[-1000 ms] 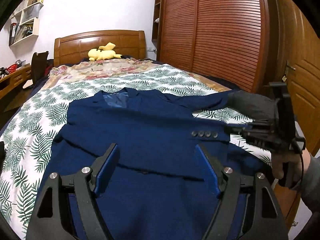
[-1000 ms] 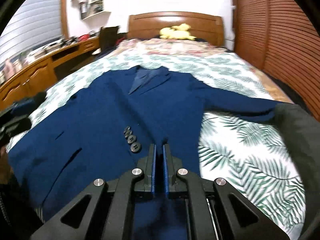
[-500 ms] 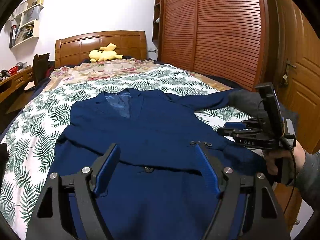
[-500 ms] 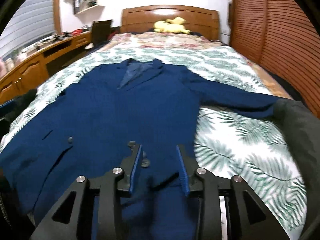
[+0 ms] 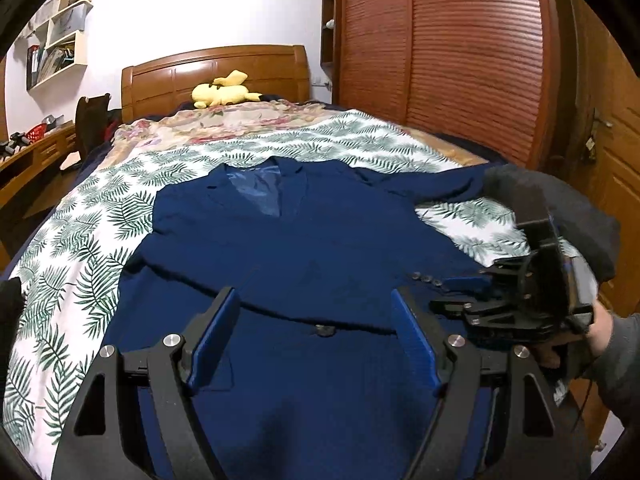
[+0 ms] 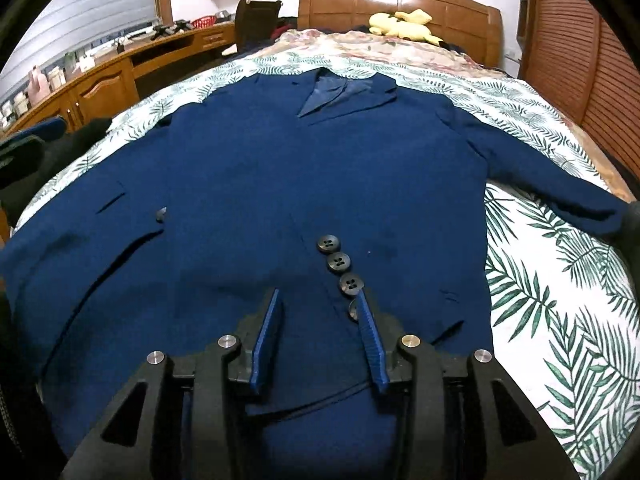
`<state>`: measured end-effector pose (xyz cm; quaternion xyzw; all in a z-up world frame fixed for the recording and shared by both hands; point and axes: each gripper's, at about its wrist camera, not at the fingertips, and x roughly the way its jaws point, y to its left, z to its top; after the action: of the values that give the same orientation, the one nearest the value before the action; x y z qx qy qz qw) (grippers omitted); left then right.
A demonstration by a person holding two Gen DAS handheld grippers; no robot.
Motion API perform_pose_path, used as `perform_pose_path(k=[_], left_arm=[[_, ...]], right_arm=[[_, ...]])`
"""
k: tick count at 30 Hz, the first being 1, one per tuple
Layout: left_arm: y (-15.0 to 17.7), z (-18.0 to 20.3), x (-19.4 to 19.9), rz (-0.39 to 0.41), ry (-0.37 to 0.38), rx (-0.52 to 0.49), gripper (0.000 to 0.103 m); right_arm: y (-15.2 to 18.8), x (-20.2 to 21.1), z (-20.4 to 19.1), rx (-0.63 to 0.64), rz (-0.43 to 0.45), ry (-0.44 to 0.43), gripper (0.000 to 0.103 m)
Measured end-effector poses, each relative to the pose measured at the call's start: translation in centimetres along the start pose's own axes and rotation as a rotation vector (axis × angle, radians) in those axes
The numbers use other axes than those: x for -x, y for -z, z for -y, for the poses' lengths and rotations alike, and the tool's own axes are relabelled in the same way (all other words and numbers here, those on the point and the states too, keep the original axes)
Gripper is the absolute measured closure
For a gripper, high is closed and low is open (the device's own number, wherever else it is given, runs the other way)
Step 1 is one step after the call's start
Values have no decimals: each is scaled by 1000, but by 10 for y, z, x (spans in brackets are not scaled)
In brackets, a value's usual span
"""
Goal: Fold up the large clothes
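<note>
A blue jacket [image 6: 280, 184] lies front-up and spread flat on the bed [image 6: 560, 320], collar toward the headboard [image 5: 216, 68] — one sleeve folded across the front, with four cuff buttons [image 6: 339, 261] in a row, the other sleeve stretched toward the wardrobe [image 5: 440, 48]. The left tool [image 5: 316, 324] hovers over the jacket's lower front, its blue pads wide apart and nothing between them. The right tool [image 6: 318, 336] sits low over the folded sleeve's cuff, just short of the buttons; its jaws are opening, the cloth beneath them but not pinched. In the left view a hand [image 5: 600, 332] holds the right tool at the jacket's edge nearest the wardrobe. A yellow plush [image 5: 224, 92] rests by the headboard, well apart from the jacket.
</note>
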<state>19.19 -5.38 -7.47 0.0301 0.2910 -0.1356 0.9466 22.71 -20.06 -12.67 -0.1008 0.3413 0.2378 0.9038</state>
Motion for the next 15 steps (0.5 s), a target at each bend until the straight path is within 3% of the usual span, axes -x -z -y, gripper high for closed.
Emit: perform_pose_path(k=[7, 15], left_arm=[[-11, -9, -26, 20, -67, -42, 25], [-27, -28, -61, 61, -31, -9, 25]], right_arm=[[10, 3, 4, -5, 31, 1, 61], [8, 9, 2, -27, 30, -19, 61]])
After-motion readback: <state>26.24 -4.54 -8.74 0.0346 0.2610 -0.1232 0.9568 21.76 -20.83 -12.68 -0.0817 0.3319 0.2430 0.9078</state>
